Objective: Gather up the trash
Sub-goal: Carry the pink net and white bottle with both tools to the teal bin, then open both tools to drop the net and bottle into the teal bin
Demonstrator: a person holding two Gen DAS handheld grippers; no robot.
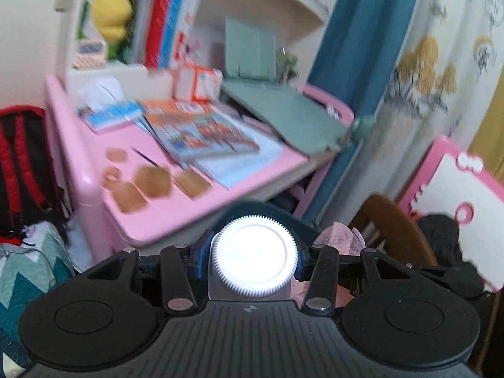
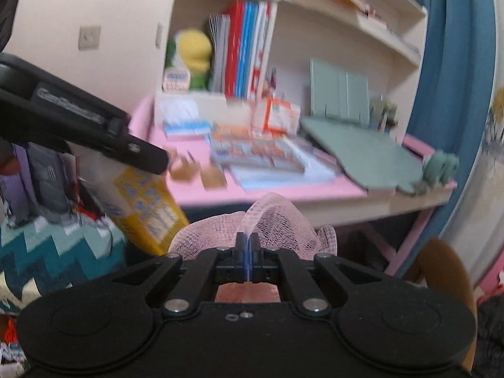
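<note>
My left gripper (image 1: 252, 247) is shut on a bottle, seen end-on by its white ribbed cap (image 1: 256, 253). In the right wrist view the same left gripper (image 2: 94, 138) reaches in from the left, and the bottle's yellow label (image 2: 145, 201) hangs below it. A pink foam net (image 2: 277, 220) is pinched in my right gripper (image 2: 248, 242), which is shut on it; the net (image 1: 341, 239) also shows at the right of the left wrist view. Several brown cardboard scraps (image 1: 151, 182) lie on the pink desk (image 1: 189, 214).
Books (image 1: 208, 135), a tissue box (image 1: 107, 113) and a green board (image 1: 293, 116) crowd the desk below a shelf unit (image 2: 315, 47). A blue curtain (image 1: 356, 47) hangs to the right. A wooden chair (image 1: 397, 220), a red backpack (image 1: 22, 157) and a zigzag blanket (image 1: 28, 267) are nearby.
</note>
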